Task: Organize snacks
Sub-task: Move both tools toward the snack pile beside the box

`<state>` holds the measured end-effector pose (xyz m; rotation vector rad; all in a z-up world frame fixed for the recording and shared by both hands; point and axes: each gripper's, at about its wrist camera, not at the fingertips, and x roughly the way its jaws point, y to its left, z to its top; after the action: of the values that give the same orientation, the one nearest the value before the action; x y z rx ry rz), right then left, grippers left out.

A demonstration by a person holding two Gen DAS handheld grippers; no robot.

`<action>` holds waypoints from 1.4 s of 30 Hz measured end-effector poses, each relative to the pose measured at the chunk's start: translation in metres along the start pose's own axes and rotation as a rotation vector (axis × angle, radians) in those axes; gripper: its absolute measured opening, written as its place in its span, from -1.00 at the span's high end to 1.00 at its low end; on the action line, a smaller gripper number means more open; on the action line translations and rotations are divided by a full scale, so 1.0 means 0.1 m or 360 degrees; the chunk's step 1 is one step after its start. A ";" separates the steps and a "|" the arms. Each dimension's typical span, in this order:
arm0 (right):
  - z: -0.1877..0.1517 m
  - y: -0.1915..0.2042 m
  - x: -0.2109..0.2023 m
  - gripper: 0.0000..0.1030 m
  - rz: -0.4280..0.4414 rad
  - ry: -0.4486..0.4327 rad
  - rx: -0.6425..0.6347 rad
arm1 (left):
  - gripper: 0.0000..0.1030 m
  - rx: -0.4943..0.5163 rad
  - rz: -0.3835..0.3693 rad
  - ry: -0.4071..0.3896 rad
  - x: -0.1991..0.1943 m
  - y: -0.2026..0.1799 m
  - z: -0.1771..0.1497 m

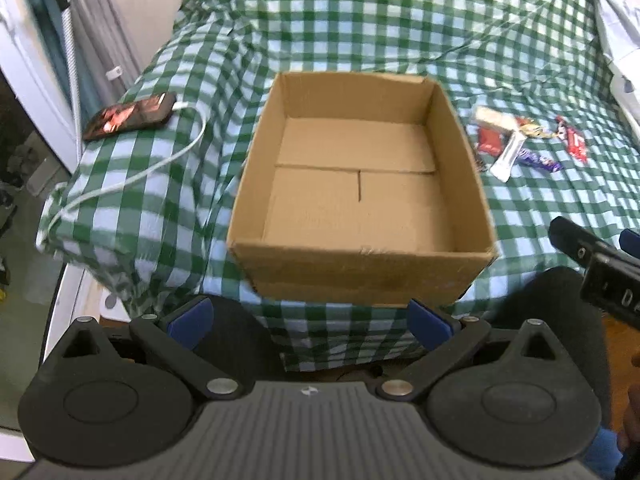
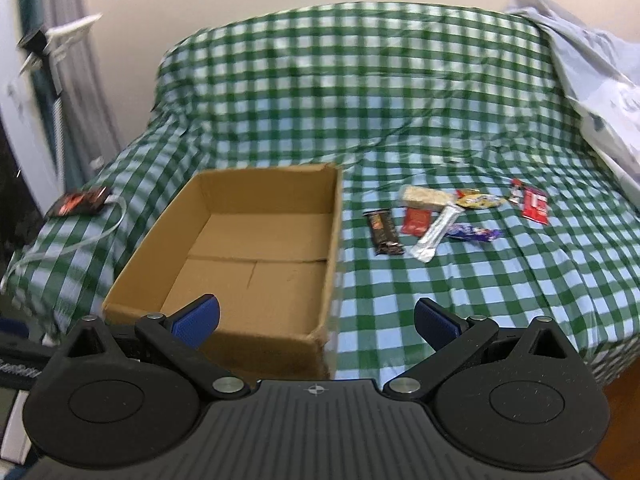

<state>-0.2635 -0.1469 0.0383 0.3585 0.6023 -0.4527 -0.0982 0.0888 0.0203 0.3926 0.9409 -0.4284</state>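
Left wrist view: left gripper point(image 1: 312, 324) spread wide, blue pads point(image 1: 192, 320) gripping nothing, hanging just short of the near wall of an open cardboard box point(image 1: 360, 276). Box sitting on a green-and-white checked bedspread point(image 1: 360, 32), bare inside, 2 bottom flaps meeting at a seam. Snack wrappers point(image 1: 524, 140) heaped to the right of the box, close to it (red, purple, silver, all blurred). Phone point(image 1: 130, 116) with white charging cable point(image 1: 160, 164) left of the box. Part of the right gripper point(image 1: 596, 264) at the right edge.

Right wrist view: right gripper point(image 2: 316, 326) likewise wide apart and unloaded, over the box's point(image 2: 132, 280) near right corner. Beyond it on the bedspread point(image 2: 440, 300): dark brown bar point(image 2: 383, 231), red packet point(image 2: 417, 221), silver stick pack point(image 2: 436, 234), pale oat bar point(image 2: 426, 197), purple wrapper point(image 2: 474, 233), yellow wrapper point(image 2: 480, 201), red sachet point(image 2: 534, 205).
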 end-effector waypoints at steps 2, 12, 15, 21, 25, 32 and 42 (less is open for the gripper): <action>0.07 -0.14 0.00 -0.99 -0.0033 -0.0029 0.0063 | -1.00 0.0018 -0.0008 -0.0010 -0.06 -0.07 0.12; 0.36 -0.97 -0.08 -0.99 -0.0218 -0.0164 0.0351 | -1.00 0.0215 -0.0085 -0.0150 -0.74 -0.47 0.86; 0.42 -1.20 -0.10 -0.99 -0.0279 -0.0188 0.0414 | -1.00 0.0277 -0.0142 -0.0226 -1.06 -0.63 1.13; 0.51 -1.59 -0.12 -0.99 -0.0401 -0.0222 0.0510 | -1.00 0.0383 -0.0231 -0.0374 -1.53 -1.09 1.48; 0.55 -1.81 -0.09 -0.99 -0.0463 -0.0221 0.0549 | -1.00 0.0494 -0.0331 -0.0404 -1.68 -1.46 1.61; 0.53 -2.19 0.02 -0.99 -0.0551 -0.0193 0.0644 | -1.00 0.0646 -0.0432 -0.0355 -1.54 -1.99 1.72; 0.41 -2.73 0.28 -0.99 -0.0644 -0.0090 0.0794 | -1.00 0.0660 -0.0506 -0.0234 -1.07 -2.48 2.06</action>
<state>-0.3620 -0.4038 0.0010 0.6997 0.5014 -1.0057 -0.1401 -0.2048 0.1856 0.5809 0.7695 -0.9387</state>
